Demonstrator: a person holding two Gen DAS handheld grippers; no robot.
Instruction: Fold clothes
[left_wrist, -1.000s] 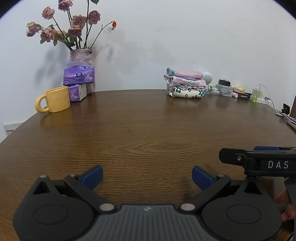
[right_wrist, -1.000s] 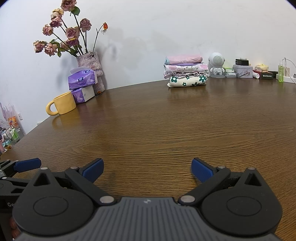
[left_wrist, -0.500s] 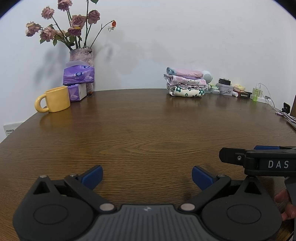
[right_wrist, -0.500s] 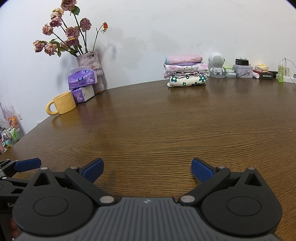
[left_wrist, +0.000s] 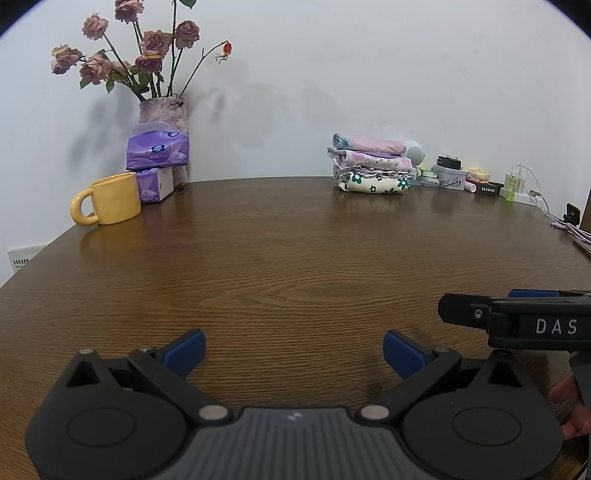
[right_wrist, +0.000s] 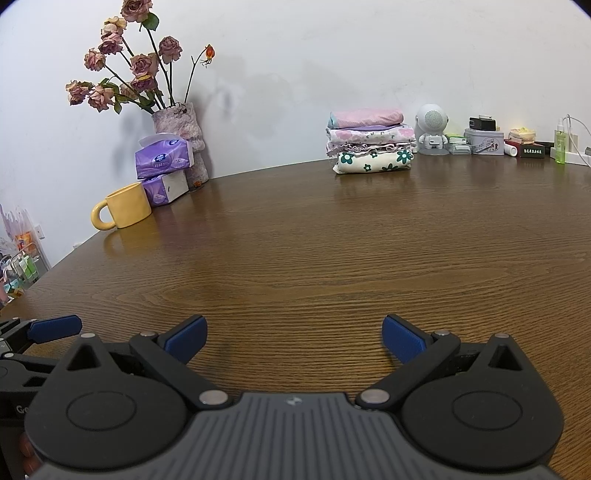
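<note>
Clothes (left_wrist: 371, 167) are sitting folded in a stack at the far edge of the surface (left_wrist: 295, 258), up against the wall, floral piece on the bottom and pink on top; well away from both tools. Left hand-held gripper (left_wrist: 293, 349) is spread wide with nothing between its blue pads, hovering low over bare wood; right hand-held gripper (right_wrist: 294, 338) is the same, wide and empty. From the left camera the right tool pokes in at the right edge with a few fingers (left_wrist: 570, 406) behind it.

Other stuff: yellow mug (right_wrist: 123, 210) on the far left, touching distance from two purple tissue packs (right_wrist: 164, 168) stacked in front of a vase (right_wrist: 184, 131) of dried roses (right_wrist: 129, 70); just right of the clothes there's a little white astronaut speaker (right_wrist: 432, 129), then a tin (right_wrist: 484, 142), small boxes, a green spray bottle (right_wrist: 560, 142) and cables. Nothing sits between the tools and the stack; open wood all the way.

Compared with a second ago, basically nothing moved; both tools are parked in the same spot and the spread of the jaws looks identical.

Readable writing: "DAS" in white on the right tool's side; the tissue label and box print are too small to read.
</note>
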